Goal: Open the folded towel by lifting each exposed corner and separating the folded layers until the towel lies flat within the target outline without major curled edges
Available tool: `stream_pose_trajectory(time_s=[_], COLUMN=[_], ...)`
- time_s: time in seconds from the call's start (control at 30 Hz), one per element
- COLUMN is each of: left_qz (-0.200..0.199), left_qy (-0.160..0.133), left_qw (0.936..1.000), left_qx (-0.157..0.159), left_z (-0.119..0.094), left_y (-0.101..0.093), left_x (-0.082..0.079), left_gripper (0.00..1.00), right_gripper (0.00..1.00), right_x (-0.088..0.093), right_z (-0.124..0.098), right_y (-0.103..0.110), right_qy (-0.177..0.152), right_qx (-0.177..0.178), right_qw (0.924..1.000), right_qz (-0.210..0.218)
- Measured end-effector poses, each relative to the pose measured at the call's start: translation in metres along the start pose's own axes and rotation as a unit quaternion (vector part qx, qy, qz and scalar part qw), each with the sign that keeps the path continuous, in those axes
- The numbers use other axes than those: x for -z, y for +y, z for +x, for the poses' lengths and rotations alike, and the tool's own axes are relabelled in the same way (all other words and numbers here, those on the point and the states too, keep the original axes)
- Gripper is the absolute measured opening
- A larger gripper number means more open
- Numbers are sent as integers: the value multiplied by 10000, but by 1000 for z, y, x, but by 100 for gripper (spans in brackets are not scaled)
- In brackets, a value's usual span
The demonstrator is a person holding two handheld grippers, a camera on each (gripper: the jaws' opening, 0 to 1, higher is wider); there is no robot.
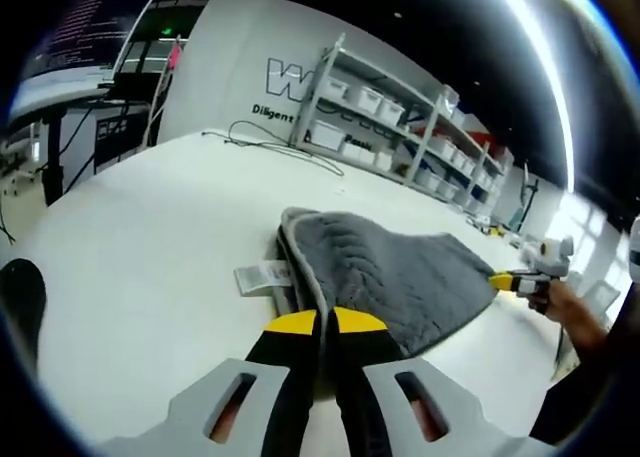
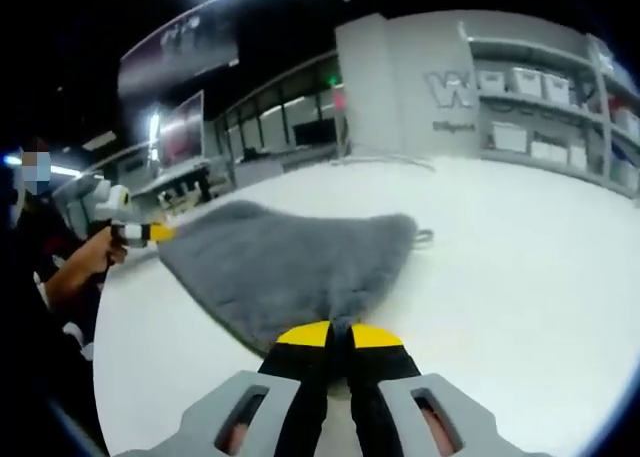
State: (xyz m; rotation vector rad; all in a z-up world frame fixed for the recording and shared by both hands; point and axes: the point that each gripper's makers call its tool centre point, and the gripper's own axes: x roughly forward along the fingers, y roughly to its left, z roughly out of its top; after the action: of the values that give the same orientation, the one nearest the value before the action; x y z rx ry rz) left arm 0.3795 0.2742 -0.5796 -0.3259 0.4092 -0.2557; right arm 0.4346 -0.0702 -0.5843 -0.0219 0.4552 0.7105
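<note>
Holding the grey quilted fabric towel (image 1: 400, 277) at two opposite corners above the white table (image 1: 150, 247).
Left gripper (image 1: 322, 322) and right gripper (image 2: 338, 333) each have their yellow-tipped jaws closed on a towel corner; the cloth spans between them, low over the tabletop. Risk: uneven pulling may slip a corner from the jaws, or unseparated layers may settle folded and curled outside the outline.

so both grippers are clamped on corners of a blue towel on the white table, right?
Not quite: the towel is grey, not blue, as the left gripper view shows. The left gripper and right gripper are each shut on a corner of it, over the white table.
</note>
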Motion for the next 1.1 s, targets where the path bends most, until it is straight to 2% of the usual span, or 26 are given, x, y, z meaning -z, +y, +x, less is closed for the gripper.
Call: stream_pose_trajectory(time_s=[0.13,0.5,0.73,1.1], left_qz=[-90,30,74,577], left_qy=[-13,169,273,716], left_qw=[9999,9997,9993,9951], left_qx=[96,182,239,374], left_z=[-4,-12,-17,-21], left_y=[-4,-17,-22,-34], left_x=[1,14,19,30], left_gripper=[3,3,3,3], right_gripper=[1,1,1,1], right_x=[-1,-3,-4,-6], right_z=[3,11,13,21], right_y=[-4,-14,-16,-19], right_qy=[48,310,367,410], right_qx=[71,239,291,331], right_qw=[10000,9985,9977,9974], right_qz=[-40,-385,-484,-496])
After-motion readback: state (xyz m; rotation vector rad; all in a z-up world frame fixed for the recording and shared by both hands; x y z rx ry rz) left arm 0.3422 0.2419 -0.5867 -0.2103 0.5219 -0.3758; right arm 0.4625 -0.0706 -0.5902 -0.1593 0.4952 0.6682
